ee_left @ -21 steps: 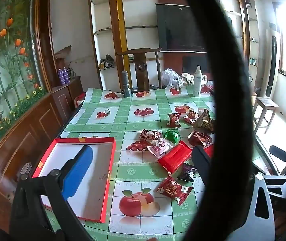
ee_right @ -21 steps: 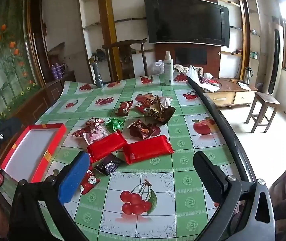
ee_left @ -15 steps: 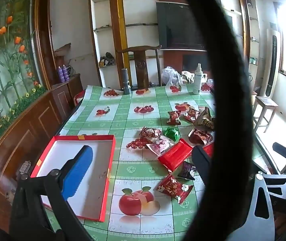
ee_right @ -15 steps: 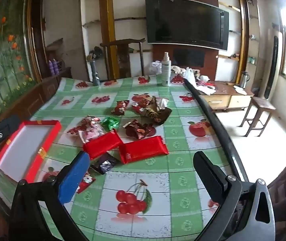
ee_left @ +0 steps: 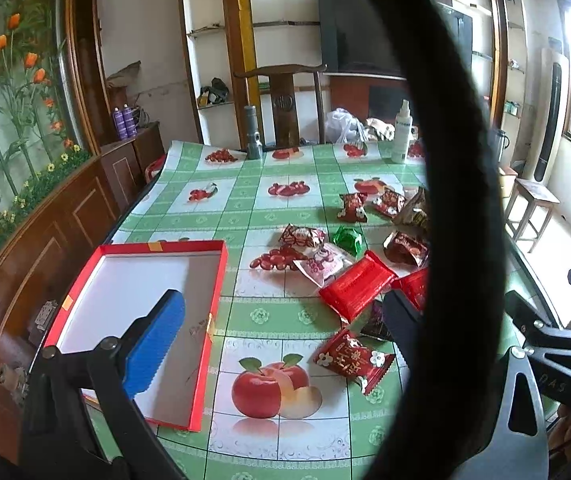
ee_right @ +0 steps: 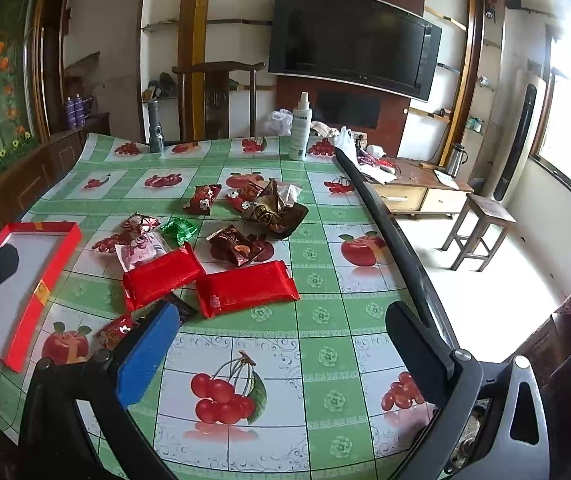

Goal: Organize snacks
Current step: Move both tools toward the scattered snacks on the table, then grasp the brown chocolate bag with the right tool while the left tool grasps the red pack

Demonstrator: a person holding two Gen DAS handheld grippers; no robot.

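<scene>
Both grippers hover above the near edge of the bench (ee_right: 317,304), fingers spread wide, nothing between them. The left gripper (ee_left: 281,344) sits over the near-right corner of the empty red tray (ee_left: 209,320) at the left; the right gripper (ee_right: 281,352) sits over bare cloth right of it. The snacks lie scattered mid-bench, right of the tray and none in it yet. Nearest the left fingers is the small red flower-print packet (ee_left: 351,360), just right of and barely beyond the gap. For the right gripper, the two long red packs are closest: the left red pack (ee_right: 161,276) and the right red pack (ee_right: 247,288), side by side just beyond the fingers, long axes running roughly left-right across the view, each tilted up to the right. My guess: left takes the flower packet since the tray is on its side; the fingers would straddle either red pack across its short width
</scene>
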